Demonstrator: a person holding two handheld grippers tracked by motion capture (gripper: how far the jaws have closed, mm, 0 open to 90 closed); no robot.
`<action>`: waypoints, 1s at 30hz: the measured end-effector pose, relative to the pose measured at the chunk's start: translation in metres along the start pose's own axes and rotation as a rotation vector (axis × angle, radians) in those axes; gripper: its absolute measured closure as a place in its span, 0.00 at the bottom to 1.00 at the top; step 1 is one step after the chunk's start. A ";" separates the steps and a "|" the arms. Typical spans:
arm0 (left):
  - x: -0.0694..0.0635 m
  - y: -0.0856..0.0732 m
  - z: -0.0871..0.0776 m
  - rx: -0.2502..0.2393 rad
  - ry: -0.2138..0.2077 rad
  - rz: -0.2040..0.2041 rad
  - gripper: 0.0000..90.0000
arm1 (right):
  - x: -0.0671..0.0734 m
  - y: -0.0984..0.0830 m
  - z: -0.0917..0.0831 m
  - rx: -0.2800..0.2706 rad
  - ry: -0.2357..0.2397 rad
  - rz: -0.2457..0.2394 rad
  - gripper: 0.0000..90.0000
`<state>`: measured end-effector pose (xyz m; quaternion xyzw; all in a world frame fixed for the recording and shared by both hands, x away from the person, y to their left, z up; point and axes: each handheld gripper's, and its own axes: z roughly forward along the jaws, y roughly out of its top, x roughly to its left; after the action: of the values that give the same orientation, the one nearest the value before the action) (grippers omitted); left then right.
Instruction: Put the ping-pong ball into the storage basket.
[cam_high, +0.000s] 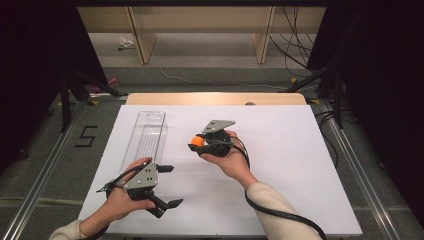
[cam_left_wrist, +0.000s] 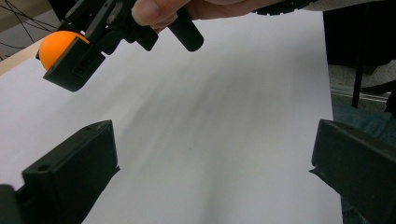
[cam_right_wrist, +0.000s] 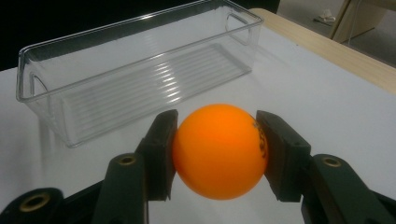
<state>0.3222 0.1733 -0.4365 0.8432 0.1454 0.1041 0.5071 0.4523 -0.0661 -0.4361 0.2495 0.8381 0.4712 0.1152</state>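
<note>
An orange ball (cam_right_wrist: 219, 150) is clamped between the two black jaws of my right gripper (cam_right_wrist: 217, 156), which is shut on it a little above the white table. From above, that right gripper (cam_high: 199, 143) sits near the table's middle, pointing left toward a clear plastic bin (cam_high: 146, 137). The ball (cam_high: 199, 141) shows as a small orange spot at its tip. My left gripper (cam_high: 170, 186) rests near the front left, its jaws wide apart and holding nothing. In the left gripper view the ball (cam_left_wrist: 55, 46) and the right gripper (cam_left_wrist: 77, 56) appear at the upper left.
The long clear bin (cam_right_wrist: 135, 74) stands empty on the white table surface (cam_high: 280, 150), left of centre. A wooden strip (cam_high: 215, 98) edges the table's far side. Black cable (cam_high: 280, 212) trails from the right gripper along the forearm. Dark stands flank the table.
</note>
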 end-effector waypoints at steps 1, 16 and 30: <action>0.000 0.000 0.000 0.001 0.000 0.001 0.00 | 0.000 0.000 0.000 -0.002 -0.002 0.002 0.57; 0.000 0.000 -0.001 -0.001 -0.002 -0.002 0.00 | -0.002 0.006 0.001 -0.016 0.002 0.007 0.57; -0.001 0.000 -0.001 -0.004 -0.002 -0.003 0.00 | 0.000 0.012 0.004 -0.027 0.007 0.007 0.57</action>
<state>0.3209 0.1740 -0.4358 0.8420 0.1459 0.1029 0.5090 0.4577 -0.0587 -0.4280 0.2493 0.8312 0.4837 0.1141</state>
